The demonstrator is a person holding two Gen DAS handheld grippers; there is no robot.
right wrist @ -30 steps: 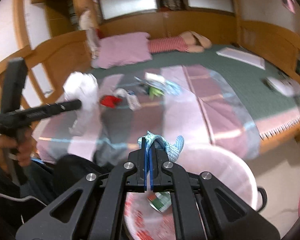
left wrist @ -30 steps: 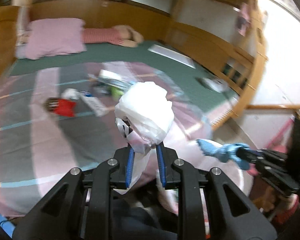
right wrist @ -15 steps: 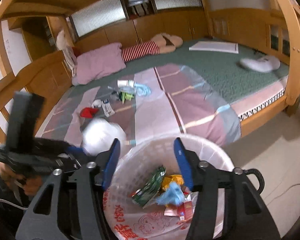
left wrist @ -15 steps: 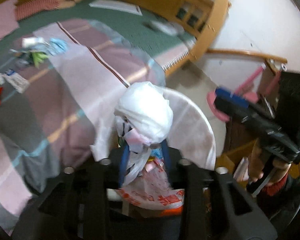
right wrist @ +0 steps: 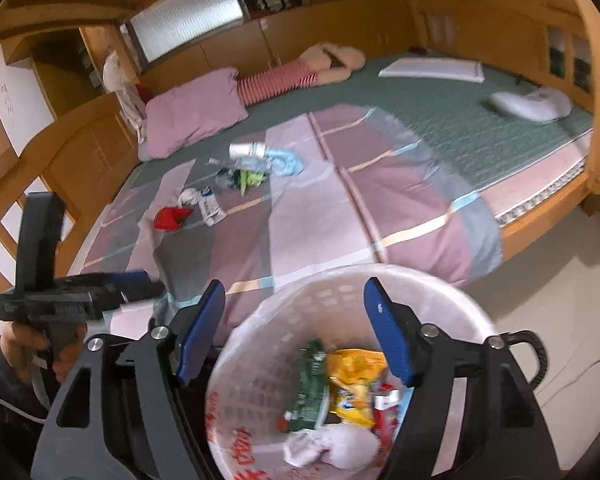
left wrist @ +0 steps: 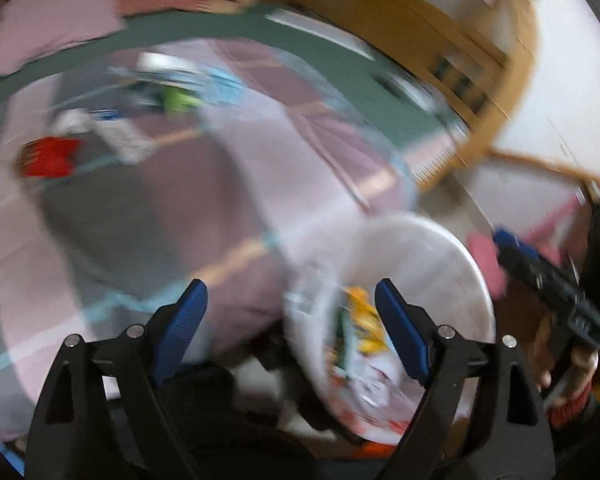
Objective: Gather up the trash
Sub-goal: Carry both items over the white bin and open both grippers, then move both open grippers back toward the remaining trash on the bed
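1. Trash lies in two places in the left wrist view: a blurred scatter on the quilt [left wrist: 148, 208] toward 10 o'clock, and a heap inside one white bin [left wrist: 452, 264] at 5 o'clock.
2. On the quilt I count one red wrapper [left wrist: 48, 157], one green scrap [left wrist: 179, 101] and one white packet [left wrist: 121, 140]; motion blur hides the rest.
3. The left gripper [left wrist: 291, 312] has its two blue pads well apart, having just been opening, with nothing between them.
4. One right gripper [left wrist: 514, 245] enters at 3 o'clock, held by a hand [left wrist: 572, 372].
5. In the right wrist view the bin [right wrist: 456, 312] sits at 6 o'clock beside the bed [right wrist: 540, 216], lined with one bag.
6. Inside it show one green packet [right wrist: 310, 392], one yellow packet [right wrist: 354, 384], one red-and-white wrapper [right wrist: 386, 408] and one white bag [right wrist: 332, 446].
7. Toward 11 o'clock on the quilt [right wrist: 320, 220] remain one red wrapper [right wrist: 171, 218], one white packet [right wrist: 211, 207], one green scrap [right wrist: 249, 178], one blue cloth [right wrist: 284, 160] and one white cup [right wrist: 247, 149].
8. The right gripper [right wrist: 294, 312] stands open above the bin, its jaws just widened, empty.
9. The left gripper [right wrist: 134, 286] shows at 9 o'clock in a hand [right wrist: 40, 344].
10. One pink pillow [right wrist: 196, 114] lies at 11 o'clock.
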